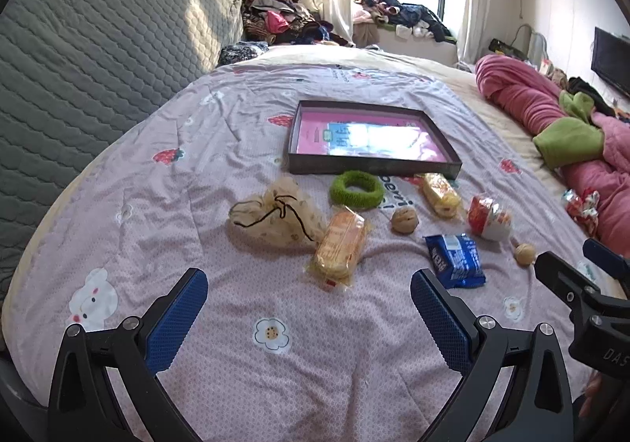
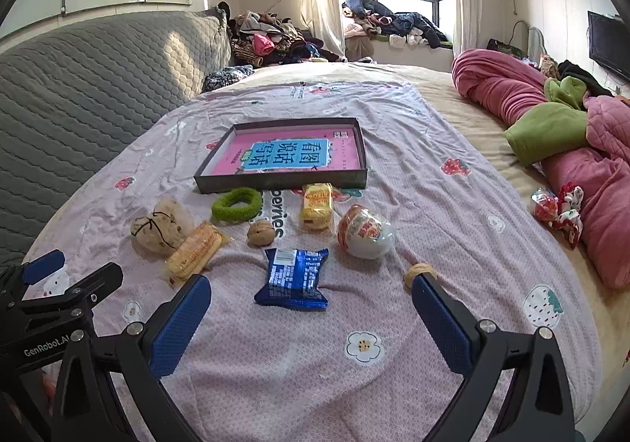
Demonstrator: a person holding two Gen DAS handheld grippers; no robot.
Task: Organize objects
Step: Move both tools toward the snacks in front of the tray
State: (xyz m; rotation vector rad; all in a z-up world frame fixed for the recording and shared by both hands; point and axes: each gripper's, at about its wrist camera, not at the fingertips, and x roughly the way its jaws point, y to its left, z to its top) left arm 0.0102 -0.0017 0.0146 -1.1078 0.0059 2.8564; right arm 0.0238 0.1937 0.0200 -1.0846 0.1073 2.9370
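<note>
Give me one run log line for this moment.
left gripper: open, empty | right gripper: open, empty | tray: book only | snacks: on bedspread

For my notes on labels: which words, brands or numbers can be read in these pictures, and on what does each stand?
"看图说话写话": pink book in the tray, seen upside down.
"GenRobot.AI": body of the left tongs.
"DAS", cut off: body of the right tongs.
"berries", partly hidden: printed on the sheet.
Blue packet, yellow packet, red-white pack: print too small to read.
</note>
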